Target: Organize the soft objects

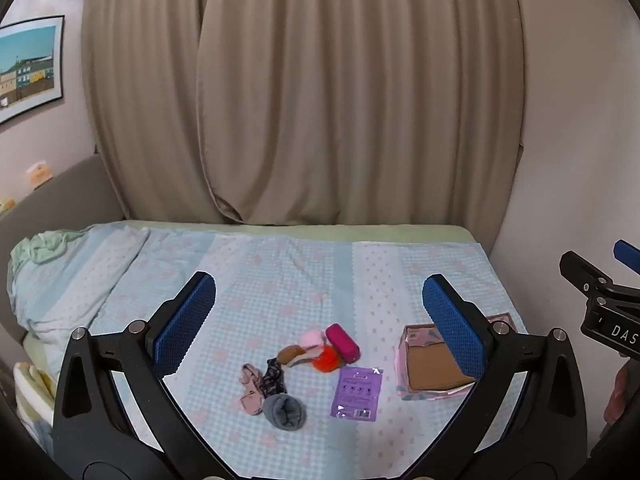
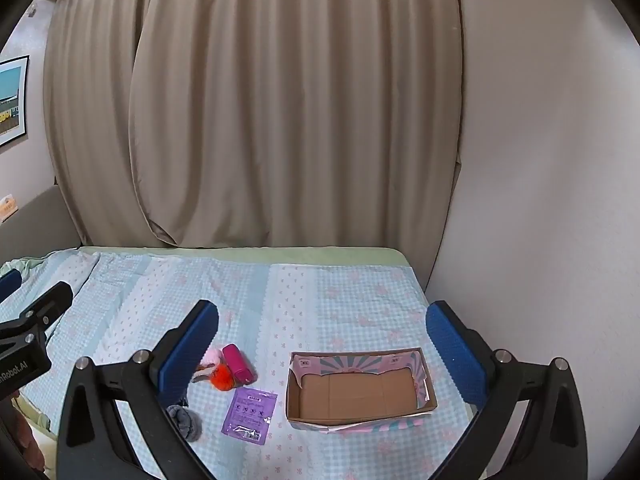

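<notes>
I hold my left gripper (image 1: 320, 320) and right gripper (image 2: 322, 344) spread wide above the checked bedspread (image 1: 280, 280). Soft things (image 1: 296, 360) cluster at lower center, the cardboard box (image 2: 360, 396) lower right, beige curtains (image 1: 320, 100) filling the top.

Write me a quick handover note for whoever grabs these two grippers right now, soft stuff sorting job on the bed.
Left gripper: open, holding nothing, above the bed.
Right gripper: open, holding nothing, facing the box.
Cardboard box: on the bedspread, inside bare.
Soft pile to the box's left: grey sock ball, pink socks, dark patterned sock, orange pom-pom, pink pom-pom, brown piece, magenta pouch.
Purple packet: flat between pile and box.
Done: nothing in the box yet.
Left: probably move the soft items into it.
</notes>
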`<state>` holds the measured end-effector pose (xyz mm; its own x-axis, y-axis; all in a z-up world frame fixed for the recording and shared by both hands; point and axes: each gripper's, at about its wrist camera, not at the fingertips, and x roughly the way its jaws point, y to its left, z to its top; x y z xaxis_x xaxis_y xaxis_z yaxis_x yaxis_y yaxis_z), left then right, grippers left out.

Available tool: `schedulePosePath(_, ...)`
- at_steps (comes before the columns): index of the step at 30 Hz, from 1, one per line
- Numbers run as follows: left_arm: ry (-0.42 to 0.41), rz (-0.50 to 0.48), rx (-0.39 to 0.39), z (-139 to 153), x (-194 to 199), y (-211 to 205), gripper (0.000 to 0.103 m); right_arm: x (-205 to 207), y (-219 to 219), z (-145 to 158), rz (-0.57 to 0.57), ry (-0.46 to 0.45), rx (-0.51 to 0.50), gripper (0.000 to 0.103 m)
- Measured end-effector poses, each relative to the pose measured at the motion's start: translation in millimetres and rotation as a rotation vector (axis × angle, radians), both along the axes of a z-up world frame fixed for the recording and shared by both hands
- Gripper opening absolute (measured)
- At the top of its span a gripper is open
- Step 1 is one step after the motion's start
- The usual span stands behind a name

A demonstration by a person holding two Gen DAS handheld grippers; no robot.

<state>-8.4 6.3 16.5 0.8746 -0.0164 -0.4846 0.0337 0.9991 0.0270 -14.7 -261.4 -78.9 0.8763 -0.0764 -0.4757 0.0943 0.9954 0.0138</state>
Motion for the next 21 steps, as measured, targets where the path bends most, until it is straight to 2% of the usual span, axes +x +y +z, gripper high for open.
schedulePosePath(21, -0.012, 0.009, 0.010, -7.9, -3.4, -3.4, 0.102, -2.0, 0.6, 3.4, -0.015, -0.005, -0.007, 0.103)
